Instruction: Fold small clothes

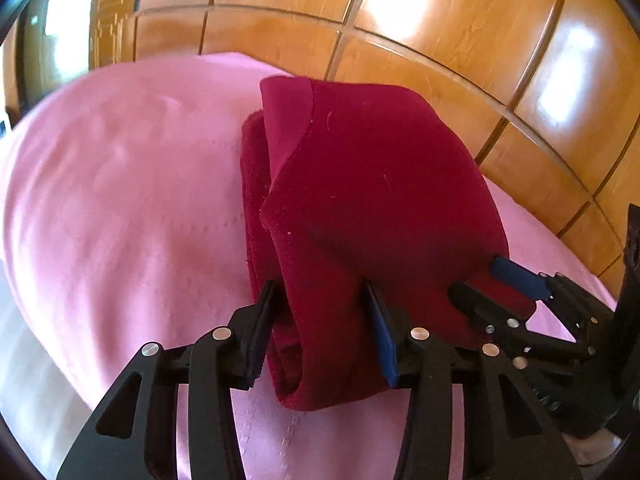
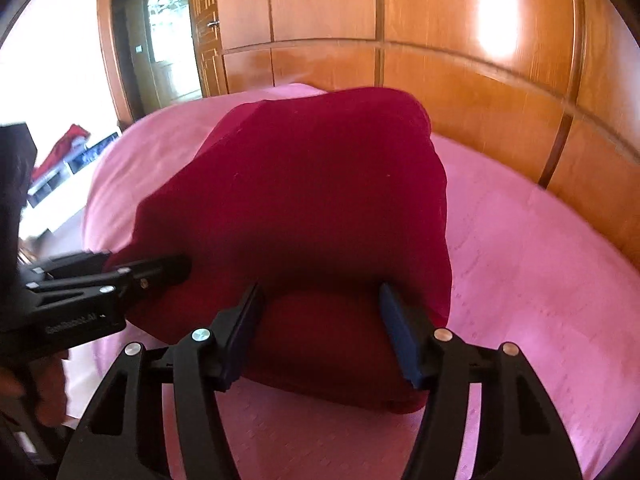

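Fingers of both grippers straddle the near edge of the garment (image 1: 360, 184), apart, not pressing.
The left gripper (image 1: 326, 320) takes the thick folded side, the right gripper (image 2: 320, 328) the near hem; best to release evenly and flatten. The garment lies on the bed (image 1: 120, 200), long axis running away toward the wooden wall (image 1: 440, 60).

Both tilt downward: left hand-held gripper (image 1: 322, 332) and right hand-held gripper (image 2: 322, 334), jaws parted, side by side
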The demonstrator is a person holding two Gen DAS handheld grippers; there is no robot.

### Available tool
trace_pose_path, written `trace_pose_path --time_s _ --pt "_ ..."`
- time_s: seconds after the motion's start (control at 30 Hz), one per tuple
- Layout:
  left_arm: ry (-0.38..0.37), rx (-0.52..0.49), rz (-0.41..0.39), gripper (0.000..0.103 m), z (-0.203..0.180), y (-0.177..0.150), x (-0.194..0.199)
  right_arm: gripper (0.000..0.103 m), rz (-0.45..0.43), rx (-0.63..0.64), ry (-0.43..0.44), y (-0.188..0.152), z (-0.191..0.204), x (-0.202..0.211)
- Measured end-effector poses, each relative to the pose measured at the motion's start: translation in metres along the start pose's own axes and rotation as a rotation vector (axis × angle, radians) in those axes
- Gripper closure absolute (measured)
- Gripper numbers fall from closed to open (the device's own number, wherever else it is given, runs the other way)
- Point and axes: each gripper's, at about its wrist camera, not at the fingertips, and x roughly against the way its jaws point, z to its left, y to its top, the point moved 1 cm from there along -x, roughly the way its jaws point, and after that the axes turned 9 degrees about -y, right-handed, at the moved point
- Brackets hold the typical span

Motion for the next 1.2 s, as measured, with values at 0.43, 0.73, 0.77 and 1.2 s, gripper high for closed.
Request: trace_pose_path --time_s 0.43,0.73,0.77,1.2 --pt "0.202 -0.008 -0.169 0.019 -0.023 -0.006 0.057 0.012 -0.061 -0.138 -0.052 -0.006 -0.013 0.059" --pt "0.259 -0.048 -0.201 0.004 -0.040 -0.016 0.071 0.003 -0.072 -0.110 -0.189 -0.018 -0.006 0.078" --pt "0.267 -0.053 -0.204 0.004 -0.041 -0.017 0.073 0.003 -0.071 -0.112 -0.198 -0.020 -0.007 0.080" --pt "0.299 -0.040 -0.261 0.004 -0.042 -0.022 0.086 0.002 -0.074 -0.149 -0.255 -0.031 -0.014 0.092"
